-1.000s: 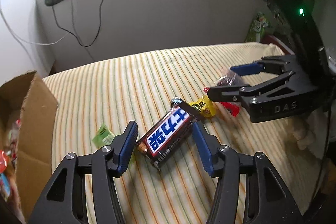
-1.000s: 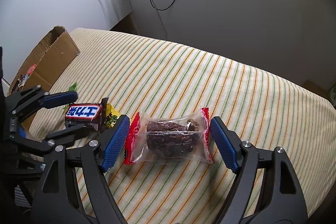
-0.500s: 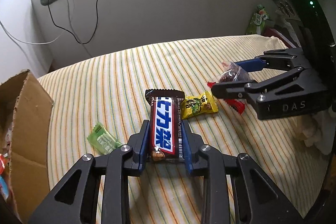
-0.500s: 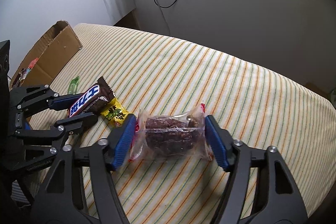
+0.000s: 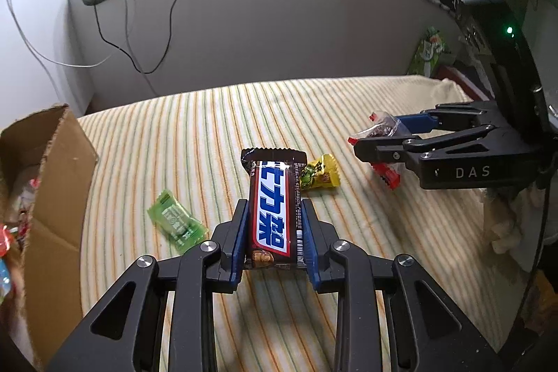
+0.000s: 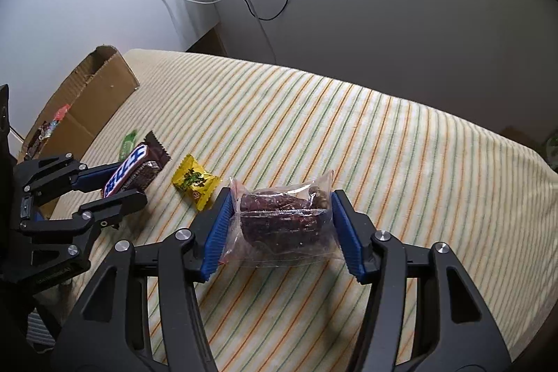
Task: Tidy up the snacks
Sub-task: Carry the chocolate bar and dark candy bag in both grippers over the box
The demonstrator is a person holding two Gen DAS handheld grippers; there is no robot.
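Note:
My left gripper (image 5: 273,229) is shut on a brown Snickers bar (image 5: 273,208) with blue lettering and holds it above the striped cloth; it also shows in the right wrist view (image 6: 134,169). My right gripper (image 6: 280,218) is shut on a clear packet of dark dried fruit (image 6: 282,220) with red ends, lifted off the cloth; the packet shows at the right of the left wrist view (image 5: 382,128). A yellow candy (image 5: 319,176) and a green candy (image 5: 176,222) lie on the cloth. An open cardboard box (image 5: 52,176) holding snacks stands at the left.
The striped cloth (image 6: 348,135) covers a table that ends at a grey curved wall (image 5: 279,23). Cables hang down the wall. A green packet (image 5: 430,51) stands at the far right edge. Plants sit on the sill above.
My left gripper closed on the Snickers bar and lifted it. My right gripper closed on the dried fruit packet and raised it off the cloth.

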